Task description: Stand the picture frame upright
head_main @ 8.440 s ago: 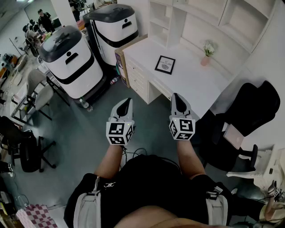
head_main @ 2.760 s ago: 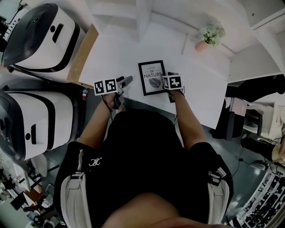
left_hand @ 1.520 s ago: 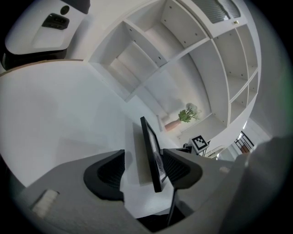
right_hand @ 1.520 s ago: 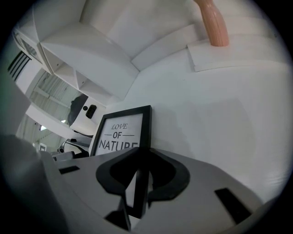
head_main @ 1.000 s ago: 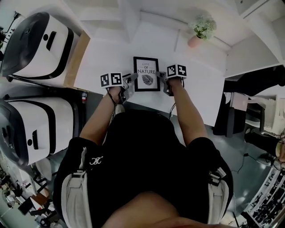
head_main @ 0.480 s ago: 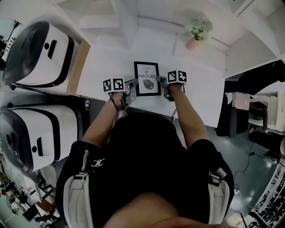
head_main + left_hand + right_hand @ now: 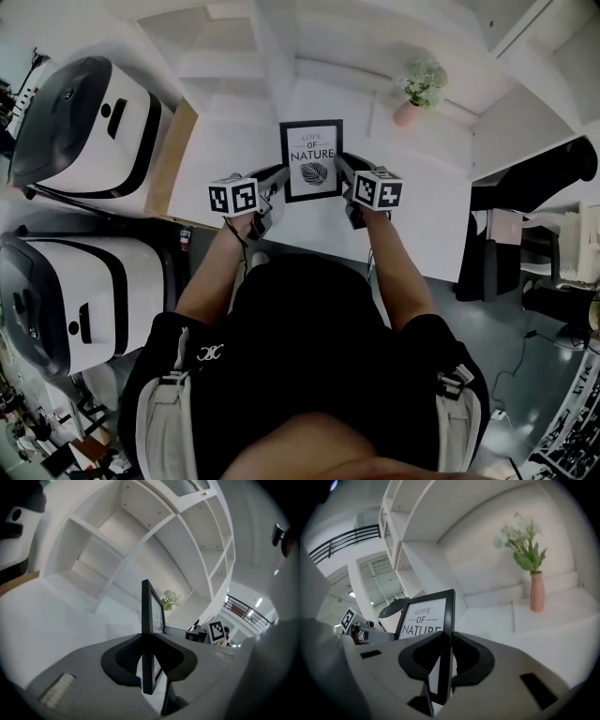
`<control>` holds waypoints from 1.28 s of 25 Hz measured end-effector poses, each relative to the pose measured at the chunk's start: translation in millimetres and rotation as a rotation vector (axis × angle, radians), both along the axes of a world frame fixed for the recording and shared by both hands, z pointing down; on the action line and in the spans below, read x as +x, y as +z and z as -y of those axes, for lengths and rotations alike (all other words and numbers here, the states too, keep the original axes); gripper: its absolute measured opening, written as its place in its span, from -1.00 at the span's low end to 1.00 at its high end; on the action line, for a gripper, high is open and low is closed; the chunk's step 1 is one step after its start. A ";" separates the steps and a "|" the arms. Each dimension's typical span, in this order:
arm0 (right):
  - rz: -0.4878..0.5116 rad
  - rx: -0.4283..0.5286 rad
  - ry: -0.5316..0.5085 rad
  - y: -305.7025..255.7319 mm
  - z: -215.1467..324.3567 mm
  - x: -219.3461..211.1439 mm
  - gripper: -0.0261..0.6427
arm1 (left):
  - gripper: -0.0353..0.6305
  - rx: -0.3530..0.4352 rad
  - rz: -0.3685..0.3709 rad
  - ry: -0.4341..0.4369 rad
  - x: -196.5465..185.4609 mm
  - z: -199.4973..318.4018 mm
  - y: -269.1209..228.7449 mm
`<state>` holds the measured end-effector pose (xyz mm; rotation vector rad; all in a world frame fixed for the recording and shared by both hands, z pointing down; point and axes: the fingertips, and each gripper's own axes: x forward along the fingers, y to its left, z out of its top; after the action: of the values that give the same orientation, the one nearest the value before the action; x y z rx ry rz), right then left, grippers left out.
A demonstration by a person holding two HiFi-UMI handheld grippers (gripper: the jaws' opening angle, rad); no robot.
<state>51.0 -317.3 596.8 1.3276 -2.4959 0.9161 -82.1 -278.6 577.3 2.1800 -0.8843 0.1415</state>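
The left gripper [image 7: 148,641] jaws, which have just been closing, pinch the left edge of the picture frame [image 7: 311,159]. The right gripper [image 7: 449,644] jaws pinch its right edge. The frame is held above the desk [image 7: 422,206]. Such thin edge grips could let it twist or slip.

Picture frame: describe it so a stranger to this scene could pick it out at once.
Over the white desk, the frame is clamped at its sides by the left hand-held gripper, whose jaws have just closed, and the right hand-held gripper. Unlike the pink vase nearby, it is thin, black-bordered and reads LOVE OF NATURE.
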 end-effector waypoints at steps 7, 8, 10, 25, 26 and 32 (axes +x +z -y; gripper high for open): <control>-0.111 0.437 0.078 -92.1 -0.7 -9.0 -0.71 | -0.62 0.423 0.238 0.002 -10.3 12.9 -65.0; -0.109 0.451 0.082 -95.8 -1.4 -11.1 -0.71 | -0.62 0.442 0.247 -0.006 -12.6 13.9 -68.5; -0.105 0.461 0.087 -99.9 -2.0 -16.5 -0.71 | -0.62 0.463 0.254 -0.022 -18.4 15.6 -72.6; -0.156 0.397 0.173 -84.9 27.1 -74.6 -0.71 | -0.62 0.465 0.313 0.020 -76.6 63.3 -53.3; -0.160 0.392 0.187 -81.8 31.9 -78.7 -0.71 | -0.62 0.463 0.320 0.030 -80.7 70.3 -49.8; -0.181 0.344 0.282 -52.6 63.6 -98.5 -0.71 | -0.63 0.451 0.359 0.107 -100.1 112.2 -21.7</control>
<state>-47.5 -380.9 544.2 1.8134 -2.4390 0.3923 -182.2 -390.8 555.6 2.6770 -1.0775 0.4330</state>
